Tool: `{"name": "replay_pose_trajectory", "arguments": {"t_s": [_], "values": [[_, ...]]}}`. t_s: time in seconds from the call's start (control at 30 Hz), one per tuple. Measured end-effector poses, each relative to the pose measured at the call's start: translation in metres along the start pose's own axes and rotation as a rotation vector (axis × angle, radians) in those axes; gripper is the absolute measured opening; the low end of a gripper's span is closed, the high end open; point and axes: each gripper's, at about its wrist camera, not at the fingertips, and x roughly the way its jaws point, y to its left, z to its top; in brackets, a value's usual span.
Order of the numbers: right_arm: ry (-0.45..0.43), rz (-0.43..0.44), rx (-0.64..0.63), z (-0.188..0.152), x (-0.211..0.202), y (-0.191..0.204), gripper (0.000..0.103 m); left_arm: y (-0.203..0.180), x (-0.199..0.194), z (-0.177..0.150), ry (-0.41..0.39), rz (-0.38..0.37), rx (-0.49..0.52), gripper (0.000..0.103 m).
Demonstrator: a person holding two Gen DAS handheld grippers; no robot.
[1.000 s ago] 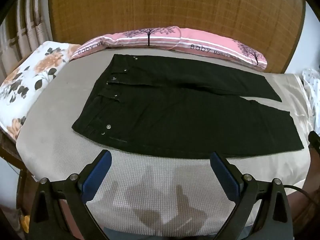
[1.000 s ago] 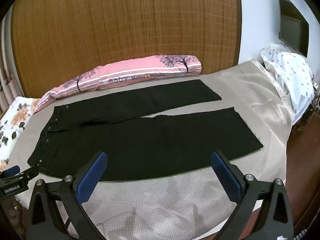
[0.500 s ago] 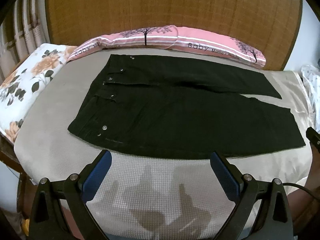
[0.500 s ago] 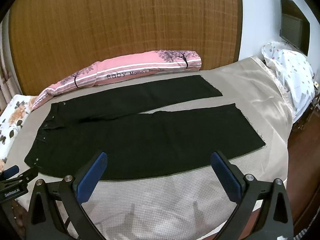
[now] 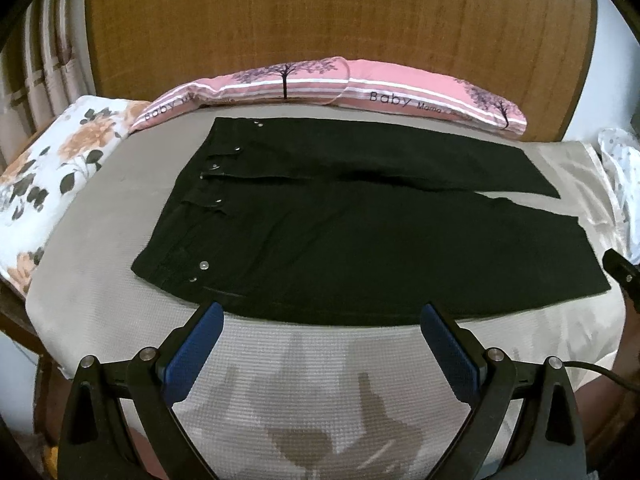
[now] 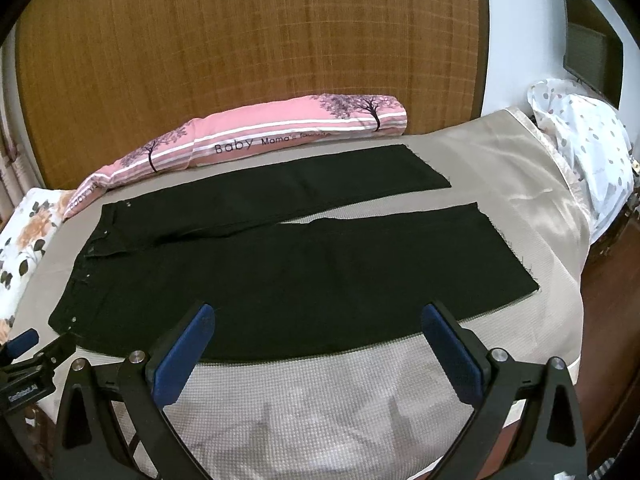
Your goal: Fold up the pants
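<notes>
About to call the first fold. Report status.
Left tongs open, right tongs open, both empty. Pants flat on bed, legs spread, unfolded. Nothing in the way.

Both my grippers look the same: matte black plastic frames with triangular cutouts in the outer arms, and two round silver screws on each side near the finger bases. My left gripper point(image 5: 322, 316) has blue pads point(image 5: 196, 346) on the inner faces of its fingers, long and flat. A thin black cable point(image 5: 600, 372) trails off its right side. My right gripper point(image 6: 318, 318) has the same blue pads point(image 6: 182, 356) and the same silver screws. From the right camera the left gripper point(image 6: 24, 356) shows at the edge, black with a blue tip and a small white-lettered label I can't quite read.
</notes>
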Motion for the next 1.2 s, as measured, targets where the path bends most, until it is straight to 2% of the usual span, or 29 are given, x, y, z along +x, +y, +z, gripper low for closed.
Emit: {"name": "replay_pose_trajectory", "arguments": {"t_s": [0.13,0.5,1.2], "values": [[-0.009,-0.011,-0.001,0.003,0.001,0.002,0.102,-0.001,0.003,0.001,0.012,0.029,0.009,0.098],[0.011,-0.011,0.000,0.005,0.009,0.003,0.102,0.004,0.021,0.002,0.080,0.044,-0.011,0.098],[0.000,-0.003,-0.001,0.007,0.007,0.005,0.102,0.005,0.024,0.001,0.098,0.070,-0.010,0.098]]}}
